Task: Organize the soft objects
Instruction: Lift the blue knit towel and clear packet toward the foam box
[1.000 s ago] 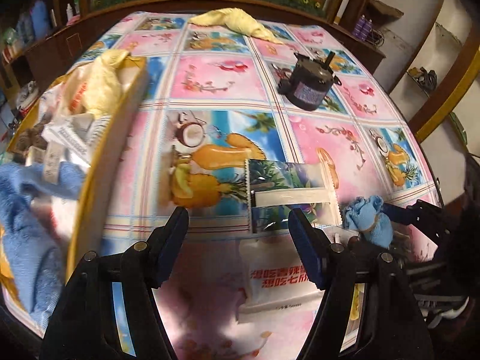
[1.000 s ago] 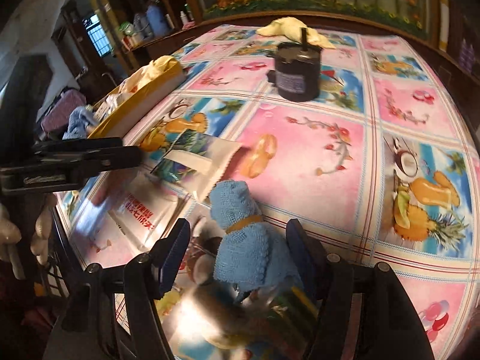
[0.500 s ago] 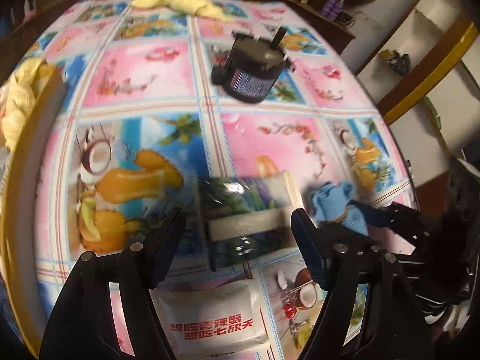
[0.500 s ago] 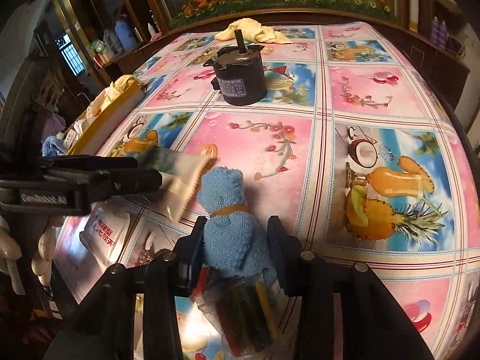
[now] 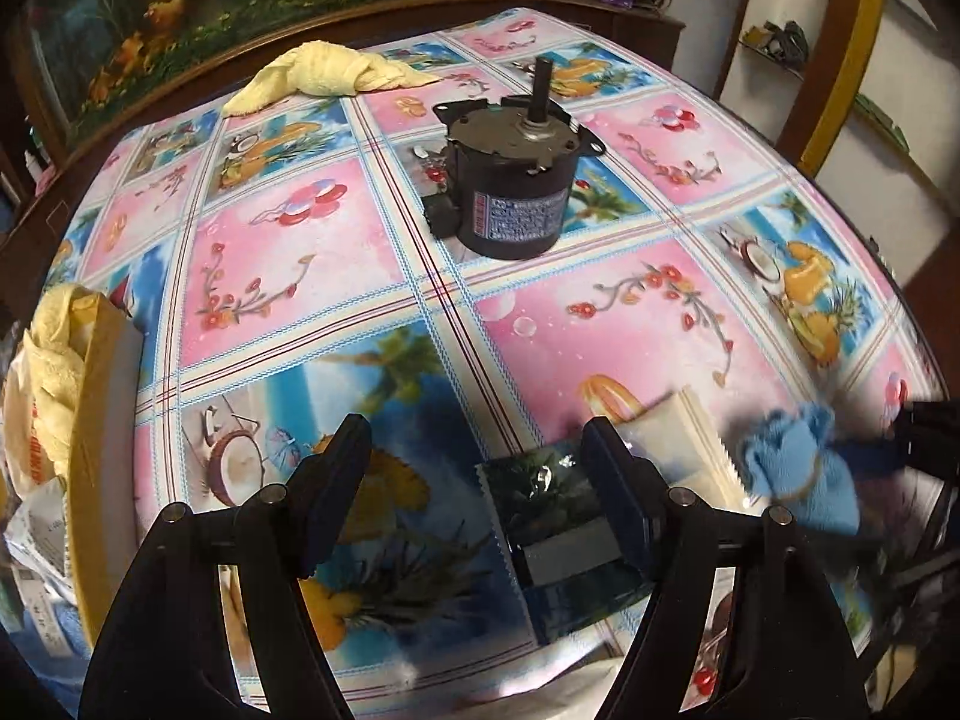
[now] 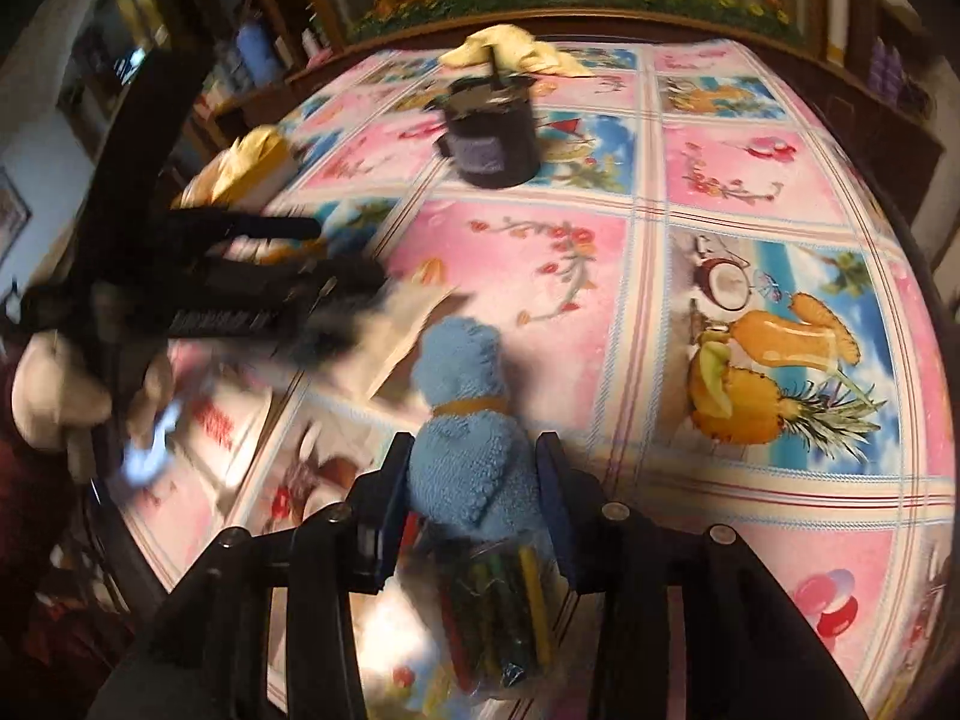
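Note:
My right gripper (image 6: 474, 489) is shut on a blue terry-cloth soft toy (image 6: 471, 414) with a yellow band, held over the table's near edge. The toy also shows blurred in the left wrist view (image 5: 798, 474). My left gripper (image 5: 480, 474) is open and empty above the flowered tablecloth (image 5: 336, 252); its right finger (image 5: 618, 498) overlaps a dark green snack packet (image 5: 558, 546). A yellow towel (image 5: 318, 75) lies at the table's far edge. A yellow-rimmed tray (image 5: 99, 396) at the left holds a yellow cloth (image 5: 57, 354) and packets.
A black electric motor (image 5: 516, 192) stands upright mid-table; it also shows in the right wrist view (image 6: 492, 132). A clear bag of coloured pens (image 6: 504, 612) lies under the right gripper. A white snack packet (image 6: 210, 420) lies near the front edge.
The right gripper has closed on the blue toy and lifted it slightly. The left gripper has swung right and forward, away from the tray, over the green packet.

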Demonstrator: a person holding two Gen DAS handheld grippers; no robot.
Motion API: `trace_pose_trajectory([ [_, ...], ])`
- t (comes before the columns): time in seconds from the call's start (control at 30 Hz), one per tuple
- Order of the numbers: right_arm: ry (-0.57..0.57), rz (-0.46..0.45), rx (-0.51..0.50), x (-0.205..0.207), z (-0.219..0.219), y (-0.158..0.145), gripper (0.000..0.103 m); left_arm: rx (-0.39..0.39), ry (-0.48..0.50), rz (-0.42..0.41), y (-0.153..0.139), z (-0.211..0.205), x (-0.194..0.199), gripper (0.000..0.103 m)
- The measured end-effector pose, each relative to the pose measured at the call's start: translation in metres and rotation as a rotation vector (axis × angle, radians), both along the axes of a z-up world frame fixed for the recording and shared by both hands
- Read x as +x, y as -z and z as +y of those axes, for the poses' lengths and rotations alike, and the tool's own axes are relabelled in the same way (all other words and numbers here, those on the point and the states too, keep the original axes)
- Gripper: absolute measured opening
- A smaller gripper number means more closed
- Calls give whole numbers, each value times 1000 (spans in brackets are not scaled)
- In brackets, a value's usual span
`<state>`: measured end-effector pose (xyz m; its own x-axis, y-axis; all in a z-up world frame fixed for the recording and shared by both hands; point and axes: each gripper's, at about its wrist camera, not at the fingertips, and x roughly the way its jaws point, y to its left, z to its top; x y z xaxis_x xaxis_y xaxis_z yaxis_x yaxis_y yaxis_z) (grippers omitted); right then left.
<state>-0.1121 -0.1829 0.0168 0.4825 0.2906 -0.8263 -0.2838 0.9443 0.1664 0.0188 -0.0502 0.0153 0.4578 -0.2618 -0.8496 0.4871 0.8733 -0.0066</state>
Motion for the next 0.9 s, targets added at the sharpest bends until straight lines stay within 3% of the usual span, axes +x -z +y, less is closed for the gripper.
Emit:
trace_pose_trajectory([
  [0.1, -67, -12, -58, -3, 16, 1, 41, -27, -28, 47, 4, 2, 7, 73],
  [0.2, -88, -12, -55, 8, 28, 2, 41, -56, -58, 73, 4, 4, 7, 74],
  [0.37, -14, 12, -9, 46, 33, 1, 42, -171, -48, 175, 0, 10, -1, 77],
  [0.4, 14, 10, -17, 54, 31, 2, 43, -168, -45, 181, -1, 10, -4, 77],
  [0.5, 61, -7, -70, 66, 27, 2, 41, -254, -22, 204, -13, 19, -12, 77],
  [0.6, 68, -4, -52, 64, 18, -1, 39, -175, 27, 56, -31, 16, -25, 77],
  [0.63, 70, -5, -56, 62, 15, -1, 33, -141, 49, 18, -34, 12, -27, 78],
  [0.8, 75, 11, -42, 53, 1, 1, 30, 70, 198, -165, -29, -14, -30, 78],
  [0.9, 82, 19, -30, 51, -5, 0, 30, 148, 281, -177, -14, -26, -23, 78],
])
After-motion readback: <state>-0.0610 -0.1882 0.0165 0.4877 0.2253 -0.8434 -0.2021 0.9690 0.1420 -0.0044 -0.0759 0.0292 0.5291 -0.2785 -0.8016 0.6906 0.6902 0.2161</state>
